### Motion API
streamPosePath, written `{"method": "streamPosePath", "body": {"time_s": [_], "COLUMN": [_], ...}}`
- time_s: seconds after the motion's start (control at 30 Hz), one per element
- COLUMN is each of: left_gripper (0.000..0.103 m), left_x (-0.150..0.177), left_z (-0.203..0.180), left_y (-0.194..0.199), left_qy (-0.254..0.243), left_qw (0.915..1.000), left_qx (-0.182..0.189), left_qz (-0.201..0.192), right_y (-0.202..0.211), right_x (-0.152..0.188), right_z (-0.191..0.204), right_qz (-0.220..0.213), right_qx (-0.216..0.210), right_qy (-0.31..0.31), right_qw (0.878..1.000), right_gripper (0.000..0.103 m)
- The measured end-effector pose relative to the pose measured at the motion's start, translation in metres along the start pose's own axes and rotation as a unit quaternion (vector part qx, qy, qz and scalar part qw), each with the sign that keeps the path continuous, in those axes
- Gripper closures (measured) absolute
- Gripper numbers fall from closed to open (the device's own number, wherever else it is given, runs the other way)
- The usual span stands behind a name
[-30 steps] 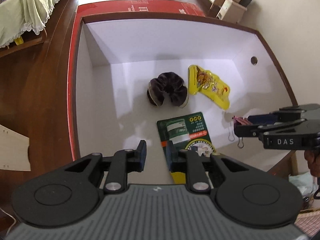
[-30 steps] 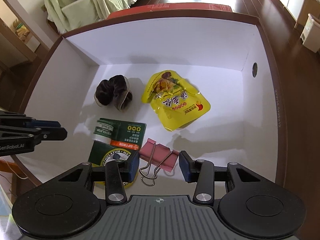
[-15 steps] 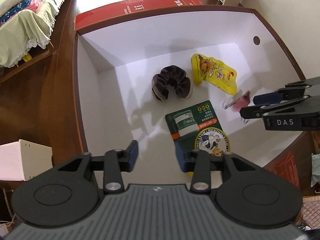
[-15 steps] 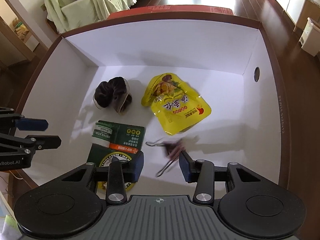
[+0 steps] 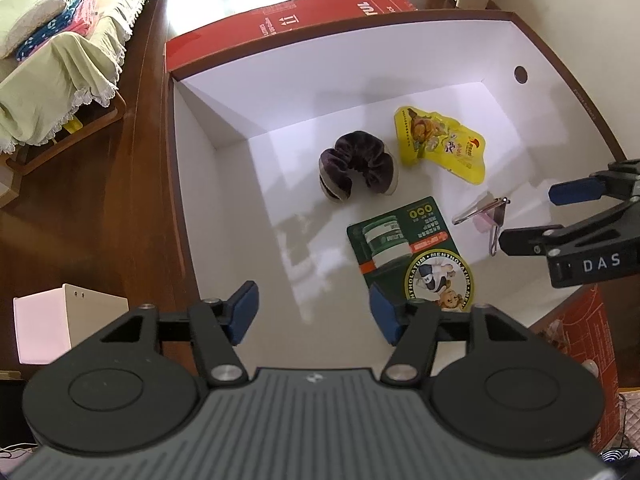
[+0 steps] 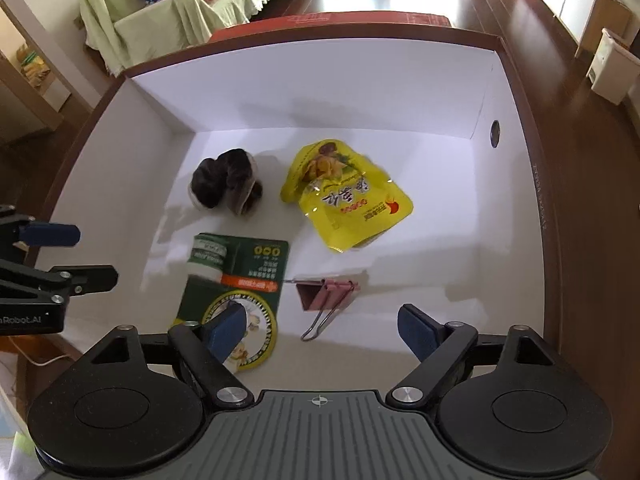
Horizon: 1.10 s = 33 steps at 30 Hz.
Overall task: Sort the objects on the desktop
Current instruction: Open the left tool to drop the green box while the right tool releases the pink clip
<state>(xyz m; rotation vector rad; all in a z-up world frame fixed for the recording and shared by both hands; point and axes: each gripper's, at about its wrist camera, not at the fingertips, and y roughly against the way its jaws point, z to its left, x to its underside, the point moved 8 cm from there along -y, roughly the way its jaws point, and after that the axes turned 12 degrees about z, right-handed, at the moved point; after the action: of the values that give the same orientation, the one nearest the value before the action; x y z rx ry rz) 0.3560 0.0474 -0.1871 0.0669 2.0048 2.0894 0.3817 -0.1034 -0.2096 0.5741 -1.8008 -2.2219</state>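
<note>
Green card partly behind right tool, pink clip blurred

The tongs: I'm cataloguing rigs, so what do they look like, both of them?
Both match. The left tongs and right tongs have black angular linkage arms, blue pads, silver pivot screws, round black discs and a ribbed grey body. The right one's side reads "DAS"; the left one's ends "Robot.AI".

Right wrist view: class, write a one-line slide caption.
Open right gripper above a pink binder clip in a white-lined box with three other items.
</note>
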Motion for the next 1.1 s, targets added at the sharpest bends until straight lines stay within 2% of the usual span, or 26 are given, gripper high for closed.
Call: {"method": "streamPosePath", "body": {"time_s": [0.2,0.37,0.7,1.1], "left_gripper": [0.038,0.029,0.026,0.02], "left_x": [0.001,0.002,0.013,0.037], "left_z": [-0.005,-0.01,-0.017,-0.031], "left_y": [0.011,0.023,0.054,0.094], "left_qy": [-0.005,-0.011,-0.008,-0.024], "left_qw": [0.9999,0.9994,0.9976,0.9929], "left_qx": [-0.008,-0.015,-0.032,-0.045], "left_qz": [-0.013,-0.028,-0.06,-0.107], "right_y": [0.011,0.024,0.064,0.107], "right_x": [0.006,0.011,0.021,0.054], "right_z": [0.002,0.005,0.008,0.003], "right_qz": [-0.011,-0.027,-0.088,-0.131], "right_qx": [-0.004,-0.002,0.002,-0.011], "right_qy": [-0.006,-0.008,-0.024,-0.071], "right_qw": [1.0,1.0,0.996,0.989], "right_gripper": [0.017,0.017,0.017,0.017]}}
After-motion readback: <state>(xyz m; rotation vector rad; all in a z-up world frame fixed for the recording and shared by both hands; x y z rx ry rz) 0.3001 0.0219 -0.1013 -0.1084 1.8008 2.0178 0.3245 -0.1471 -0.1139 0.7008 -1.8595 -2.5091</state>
